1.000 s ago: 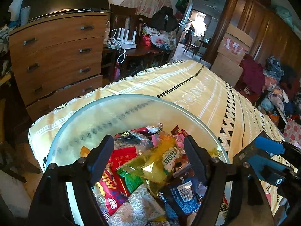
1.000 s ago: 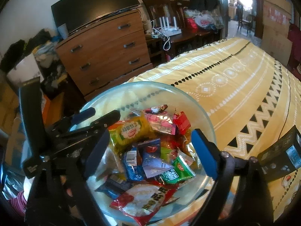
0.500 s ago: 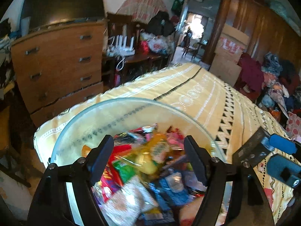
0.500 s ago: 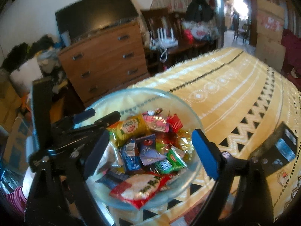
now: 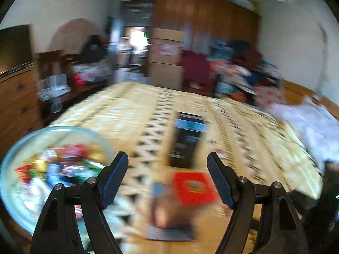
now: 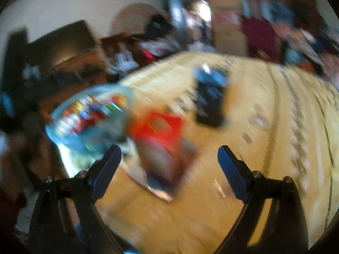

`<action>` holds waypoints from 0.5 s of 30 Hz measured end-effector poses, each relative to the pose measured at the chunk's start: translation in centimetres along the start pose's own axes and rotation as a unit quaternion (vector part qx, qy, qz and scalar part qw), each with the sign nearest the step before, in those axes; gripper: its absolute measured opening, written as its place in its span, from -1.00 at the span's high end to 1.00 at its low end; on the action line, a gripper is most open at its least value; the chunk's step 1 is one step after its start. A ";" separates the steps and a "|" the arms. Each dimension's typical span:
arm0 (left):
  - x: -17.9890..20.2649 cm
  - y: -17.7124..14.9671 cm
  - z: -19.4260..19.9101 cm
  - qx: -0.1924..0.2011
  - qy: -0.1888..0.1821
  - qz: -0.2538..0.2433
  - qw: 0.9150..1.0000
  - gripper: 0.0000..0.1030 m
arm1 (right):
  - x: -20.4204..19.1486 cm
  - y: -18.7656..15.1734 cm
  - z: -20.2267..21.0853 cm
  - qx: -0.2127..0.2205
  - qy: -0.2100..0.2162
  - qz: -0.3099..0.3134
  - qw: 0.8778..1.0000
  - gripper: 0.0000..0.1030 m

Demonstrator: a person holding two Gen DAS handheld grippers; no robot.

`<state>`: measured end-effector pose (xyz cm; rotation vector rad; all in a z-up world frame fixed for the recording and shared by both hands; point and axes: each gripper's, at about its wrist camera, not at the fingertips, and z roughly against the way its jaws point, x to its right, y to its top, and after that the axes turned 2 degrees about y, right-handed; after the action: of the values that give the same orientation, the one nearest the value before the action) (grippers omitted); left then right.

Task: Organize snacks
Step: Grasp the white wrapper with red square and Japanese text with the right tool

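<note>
Both views are blurred. A glass bowl [image 5: 63,128] full of mixed snack packets [image 5: 63,165] stands on the yellow patterned bedspread [image 5: 131,105], at the lower left in the left wrist view. My left gripper [image 5: 167,155] is open and empty, right of the bowl, with a black box [image 5: 188,139] and a flat red packet [image 5: 192,187] lying ahead of it. My right gripper [image 6: 169,148] has its jaws opening with nothing between them. It is above the red packet [image 6: 163,127], with the bowl [image 6: 127,93] at its left and the black box [image 6: 209,99] beyond.
A wooden chest of drawers [image 5: 14,101] stands left of the bed, and a cluttered side table [image 5: 84,78] beside it. A wardrobe [image 5: 201,17], cardboard boxes [image 5: 165,63] and a heap of clothes [image 5: 243,74] line the far side. Pale pink cloth [image 5: 307,122] lies at the right.
Both grippers swung away from over the bowl to the right. The bowl now sits at the left of each view, and the black box and red packet came in front of the fingers.
</note>
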<state>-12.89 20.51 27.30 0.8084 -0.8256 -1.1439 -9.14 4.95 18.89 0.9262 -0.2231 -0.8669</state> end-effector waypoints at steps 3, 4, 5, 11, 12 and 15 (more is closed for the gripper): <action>5.4 -1.4 -0.2 -0.019 -0.064 -0.036 0.997 -0.52 | 4.0 -4.5 1.2 -0.035 -0.041 -0.027 0.998 -0.80; 7.2 -2.1 -0.3 -0.031 -0.080 -0.049 0.995 -0.52 | 5.5 -6.0 1.7 -0.044 -0.053 -0.039 0.997 -0.80; 8.7 -3.0 -0.5 -0.042 -0.094 -0.058 0.993 -0.52 | 7.4 -7.3 2.3 -0.053 -0.062 -0.060 0.995 -0.78; 14.5 -8.7 -3.3 -0.130 -0.133 -0.096 0.978 -0.52 | 16.9 -12.9 5.2 -0.073 -0.109 -0.191 0.973 -0.75; 15.1 -9.7 -4.1 -0.147 -0.133 -0.098 0.975 -0.51 | 17.9 -13.0 5.6 -0.070 -0.109 -0.206 0.970 -0.70; 15.8 -11.9 -5.6 -0.178 -0.126 -0.094 0.971 -0.50 | 20.7 -12.2 5.5 -0.055 -0.103 -0.233 0.966 -0.63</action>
<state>-9.89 3.32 16.50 0.4529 -0.7299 -1.5355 -5.32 -17.27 9.00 0.7937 -0.1342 -1.3999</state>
